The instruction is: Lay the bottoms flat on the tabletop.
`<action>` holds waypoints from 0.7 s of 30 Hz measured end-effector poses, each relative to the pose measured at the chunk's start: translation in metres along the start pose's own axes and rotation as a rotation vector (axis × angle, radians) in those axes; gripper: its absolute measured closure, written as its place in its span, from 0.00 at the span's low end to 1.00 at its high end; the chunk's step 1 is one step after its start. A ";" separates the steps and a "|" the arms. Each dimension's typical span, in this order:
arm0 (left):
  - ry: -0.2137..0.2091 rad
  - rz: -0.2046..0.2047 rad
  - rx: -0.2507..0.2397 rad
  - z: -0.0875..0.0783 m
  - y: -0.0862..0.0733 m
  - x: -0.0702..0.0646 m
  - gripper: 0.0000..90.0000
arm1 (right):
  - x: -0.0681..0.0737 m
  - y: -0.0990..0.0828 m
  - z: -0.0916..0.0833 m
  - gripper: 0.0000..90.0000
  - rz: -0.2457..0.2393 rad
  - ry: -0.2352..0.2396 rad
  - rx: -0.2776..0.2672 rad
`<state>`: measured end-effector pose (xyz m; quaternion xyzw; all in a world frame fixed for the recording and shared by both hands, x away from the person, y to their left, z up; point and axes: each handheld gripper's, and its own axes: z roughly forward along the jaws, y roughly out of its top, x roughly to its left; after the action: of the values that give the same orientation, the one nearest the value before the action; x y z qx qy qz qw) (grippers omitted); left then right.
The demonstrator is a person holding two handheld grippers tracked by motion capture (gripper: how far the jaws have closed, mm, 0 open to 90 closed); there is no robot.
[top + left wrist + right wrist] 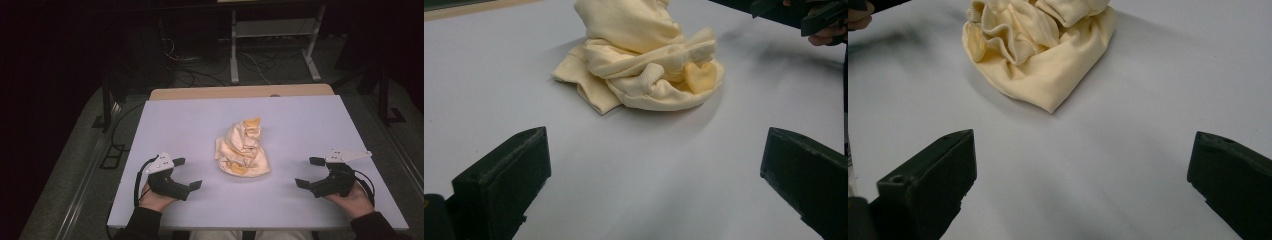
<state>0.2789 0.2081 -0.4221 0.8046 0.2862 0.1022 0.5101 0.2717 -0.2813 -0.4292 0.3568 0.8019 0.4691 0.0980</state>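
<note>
The cloth (242,150), a pale yellow crumpled garment, sits bunched in a heap near the middle of the counter (190,120), between the 2 grippers and a little farther from the person than either. The left gripper (182,175) rests at the near left with its jaws spread wide and nothing between them; the right gripper (310,172) rests at the near right, likewise released and empty. Both point inward toward the heap, so the cloth lies ahead of each pair of jaws and toward the centre. In the high view the left gripper's tips look slightly closer to the heap than the right's, though the difference is small, and either hand could reach first. The heap has no clean long axis: it is broad at its near end and narrows to a raised peak at the far end, so it runs loosely near to far with a slight tilt to the right. In the left gripper view the cloth (644,55) shows a ribbed cuff or hem sticking out on its right side above a folded lobe. In the right gripper view the cloth (1038,55) shows ruffled ribbed edges on top and a smooth corner pointing toward the camera. That corner and the cuff look like the easiest places to pinch.
</note>
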 end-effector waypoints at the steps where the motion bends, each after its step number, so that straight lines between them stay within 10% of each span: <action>1: -0.001 0.000 -0.001 0.000 0.000 0.000 0.00 | 0.000 0.000 0.000 0.00 0.000 -0.001 -0.001; 21: 0.022 -0.003 0.002 -0.005 0.000 -0.004 0.00 | -0.001 0.001 -0.004 0.00 0.023 -0.012 -0.008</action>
<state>0.2738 0.2098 -0.4195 0.8037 0.2931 0.1101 0.5060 0.2708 -0.2841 -0.4265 0.3683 0.7953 0.4713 0.0987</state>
